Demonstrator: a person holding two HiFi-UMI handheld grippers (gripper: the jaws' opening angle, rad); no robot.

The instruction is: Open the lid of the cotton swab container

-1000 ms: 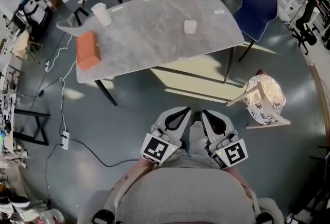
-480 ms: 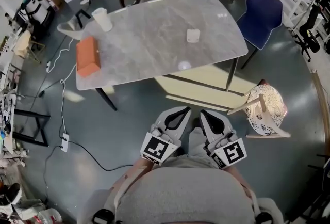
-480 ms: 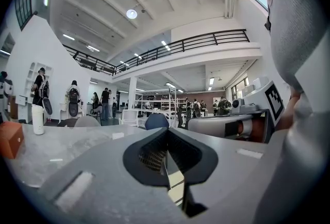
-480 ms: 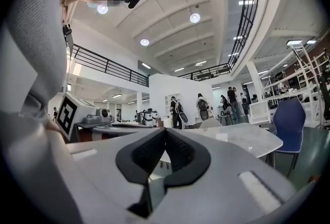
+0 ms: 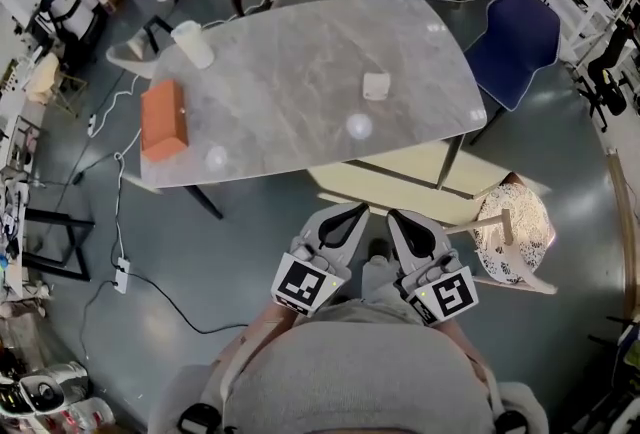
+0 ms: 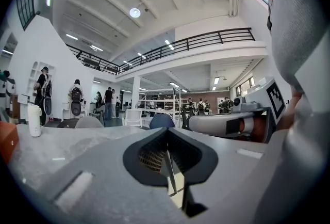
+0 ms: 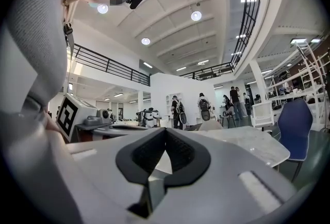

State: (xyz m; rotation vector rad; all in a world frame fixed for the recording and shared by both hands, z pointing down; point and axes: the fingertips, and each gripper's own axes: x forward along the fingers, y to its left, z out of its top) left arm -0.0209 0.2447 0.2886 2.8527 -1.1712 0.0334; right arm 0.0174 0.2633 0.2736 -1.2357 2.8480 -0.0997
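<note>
Surface (image 5: pixel 300 92): pale grey, marbled with faint lighter veining and a few white glare spots.
Box (image 5: pixel 164 119), at the surface's left end: orange.
Cup (image 5: pixel 193 44), at the surface's far left corner: off-white.
Small container (image 5: pixel 376 85), right of the surface's middle: white.
Upholstered chair (image 5: pixel 520 32), at the surface's right end: dark blue.
Round chair (image 5: pixel 512 227), off the surface's near right corner: white seat with a fine dark lacy pattern, pale wood legs.
Floor (image 5: pixel 230 252) around the surface: dark blue-grey; pale yellow patch (image 5: pixel 400 184) under its near edge.
Left tongs (image 5: pixel 352 214) and right tongs (image 5: pixel 398 219), on the near side of the surface: light grey shells, black recesses; marker cubes black-on-white squares.
</note>
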